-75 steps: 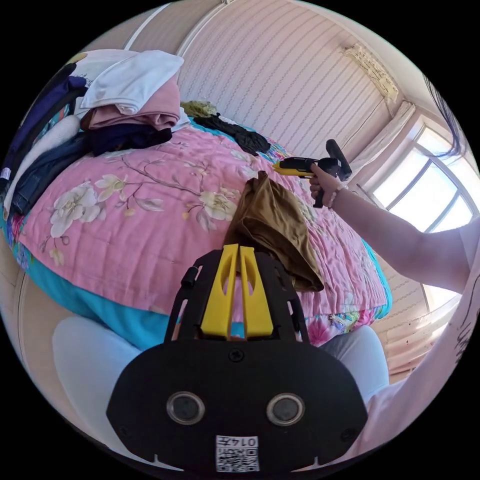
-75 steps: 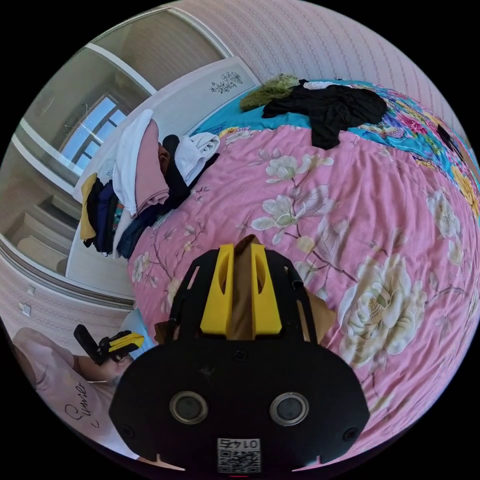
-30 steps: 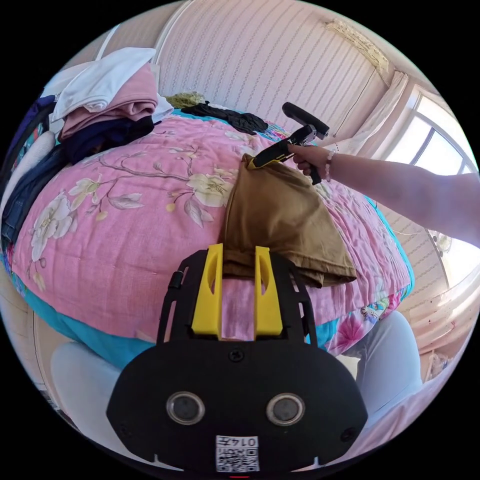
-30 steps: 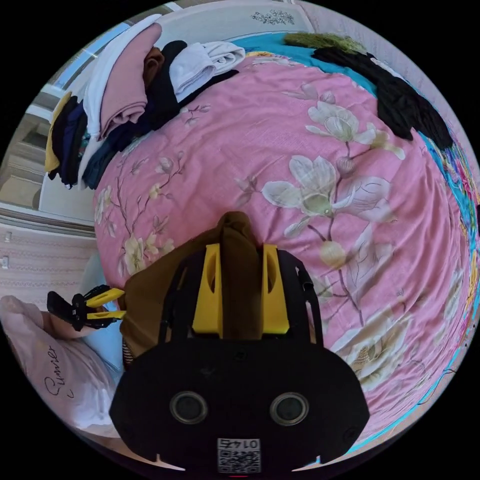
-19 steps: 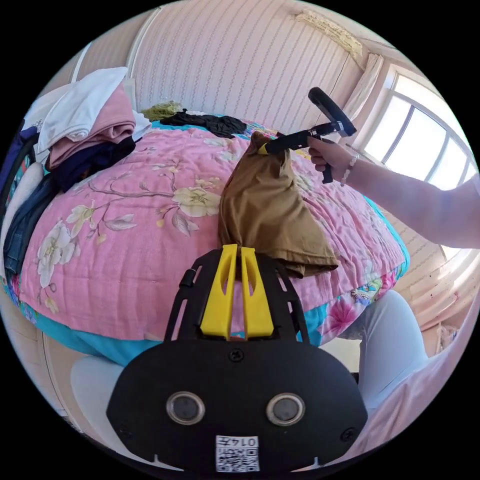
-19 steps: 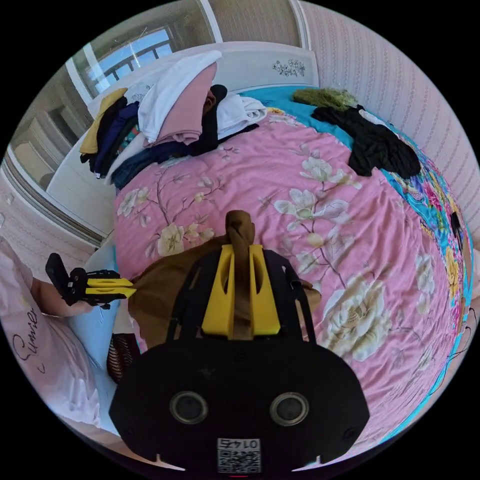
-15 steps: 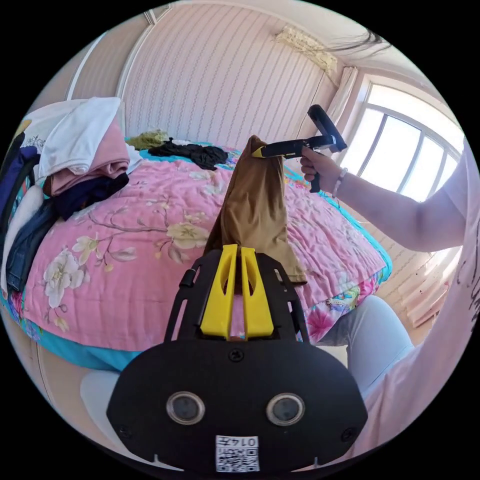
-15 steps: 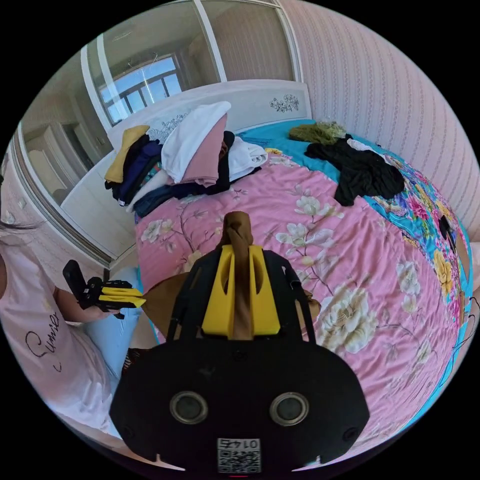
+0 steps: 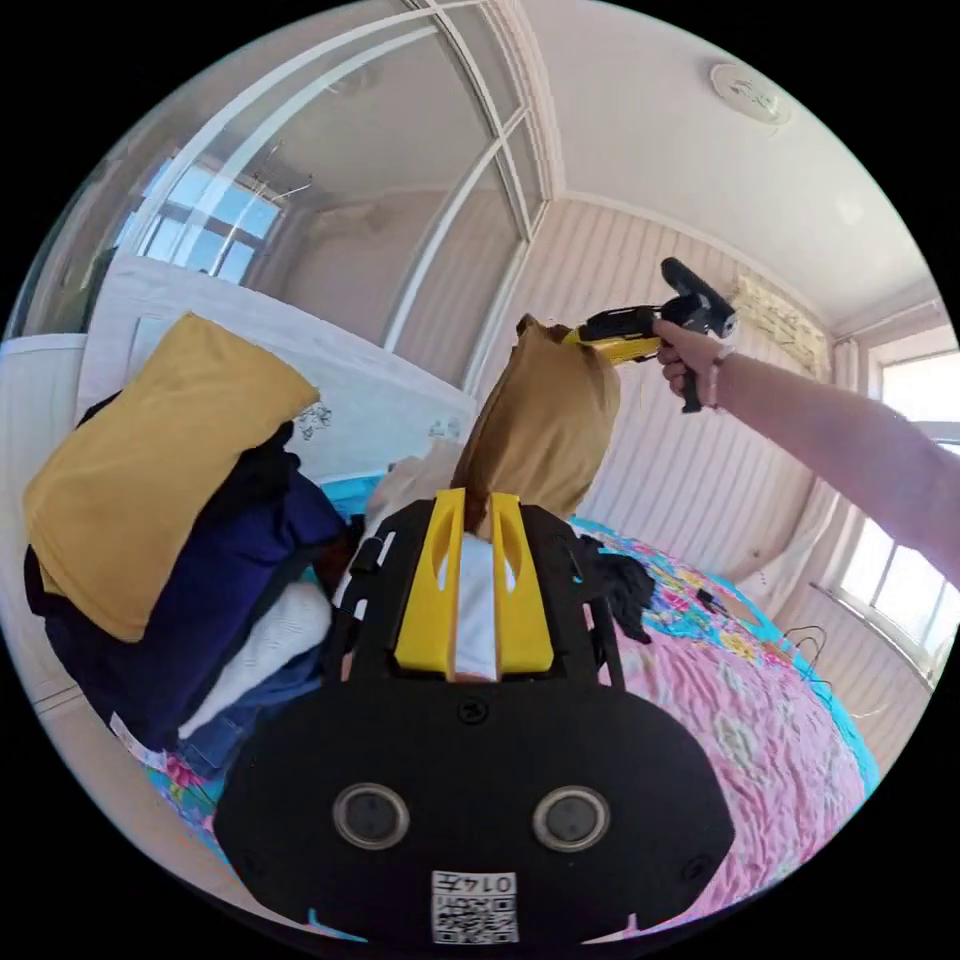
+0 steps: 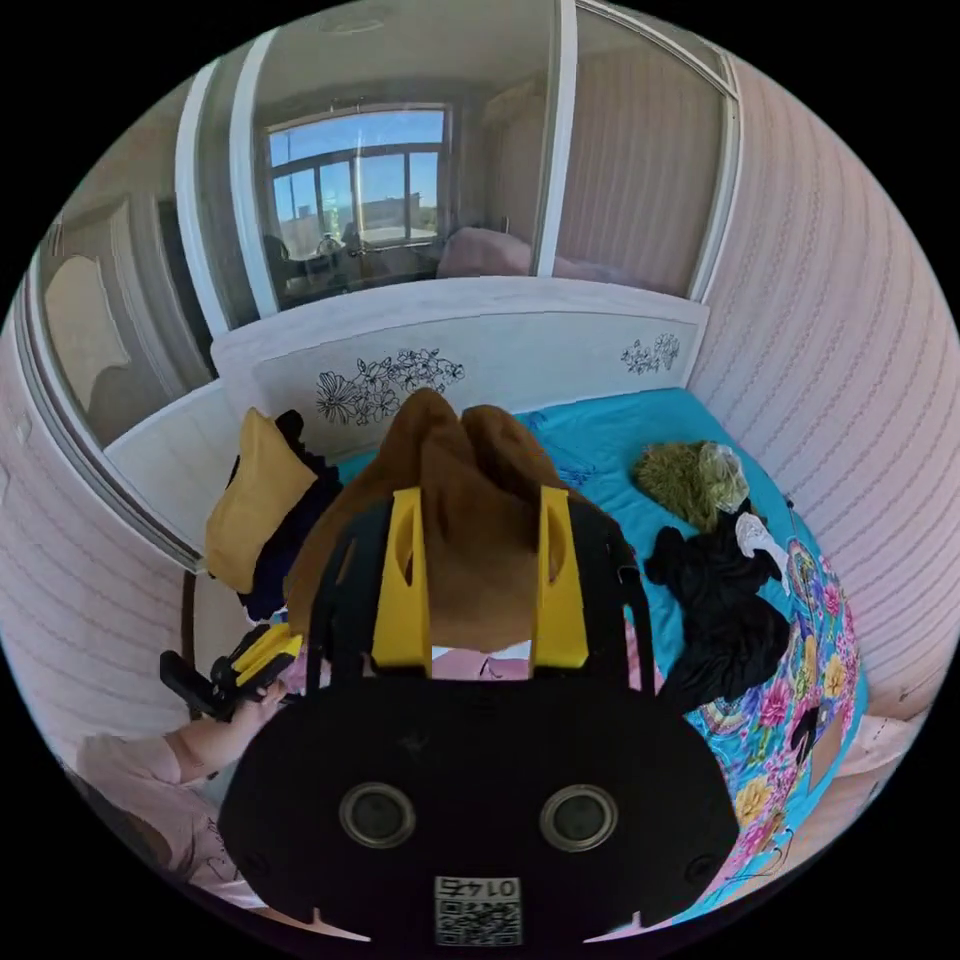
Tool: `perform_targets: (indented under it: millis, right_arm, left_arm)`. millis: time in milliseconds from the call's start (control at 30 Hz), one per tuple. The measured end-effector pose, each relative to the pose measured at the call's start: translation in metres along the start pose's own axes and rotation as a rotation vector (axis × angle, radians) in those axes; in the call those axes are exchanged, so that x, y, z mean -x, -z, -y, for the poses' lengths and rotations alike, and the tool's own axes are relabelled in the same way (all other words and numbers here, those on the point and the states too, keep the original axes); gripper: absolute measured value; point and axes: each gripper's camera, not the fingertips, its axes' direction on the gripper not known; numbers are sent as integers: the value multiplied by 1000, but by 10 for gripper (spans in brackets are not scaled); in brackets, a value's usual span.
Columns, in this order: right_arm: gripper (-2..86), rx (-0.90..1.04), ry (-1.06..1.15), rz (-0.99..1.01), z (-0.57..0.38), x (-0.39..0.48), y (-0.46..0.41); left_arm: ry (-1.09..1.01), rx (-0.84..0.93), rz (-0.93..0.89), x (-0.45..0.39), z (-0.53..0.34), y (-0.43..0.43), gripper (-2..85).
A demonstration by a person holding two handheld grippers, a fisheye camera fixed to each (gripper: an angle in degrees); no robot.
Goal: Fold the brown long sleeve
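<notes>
Left gripper view: the brown long sleeve (image 9: 540, 430), a soft, matte, bunched bundle, is hanging in the air at 12 o'clock. The left gripper (image 9: 474, 520) is pinching its lower edge between narrow yellow plastic jaws. The right gripper (image 9: 585, 338), at 1 o'clock, is clamping its top corner. A mustard folded garment (image 9: 150, 470) is lying at 9 o'clock. Right gripper view: wider-set jaws are grasping thick brown folds above the turquoise sheet (image 10: 620, 430).

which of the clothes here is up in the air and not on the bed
The brown long sleeve, hanging between the right tool and left tool. The black garment and the mustard-topped pile lie on the bed.
</notes>
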Motion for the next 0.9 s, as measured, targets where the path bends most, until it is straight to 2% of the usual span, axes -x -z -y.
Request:
perform_targets:
  millis: [67,133,200,400,500,700,800,900]
  right_arm:
    - [155,20,19,41,-17,19,-61]
    - [148,82,69,46,-43,35,-109]
    - [154,135,92,22,-67,46,-144]
    - [129,-78,12,-63,-133,41,-127]
    - [132,-54,-56,-64,-161,18,-129]
    - [136,25,-167,80,-186,-4,-156]
    - [127,26,-126,128,-188,11,-158]
    - [121,64,22,122,-185,50,-157]
  left_arm:
    - [-26,179,47,31,-4,-35,60]
    - [-26,259,69,46,-12,-45,63]
    - [-32,245,78,55,-19,-40,63]
    - [-69,181,74,65,-21,-8,54]
    - [-99,174,50,63,-13,-1,54]
    - [-126,165,24,60,8,5,61]
    - [-140,175,2,62,9,19,66]
    - [-190,121,9,66,-3,58,64]
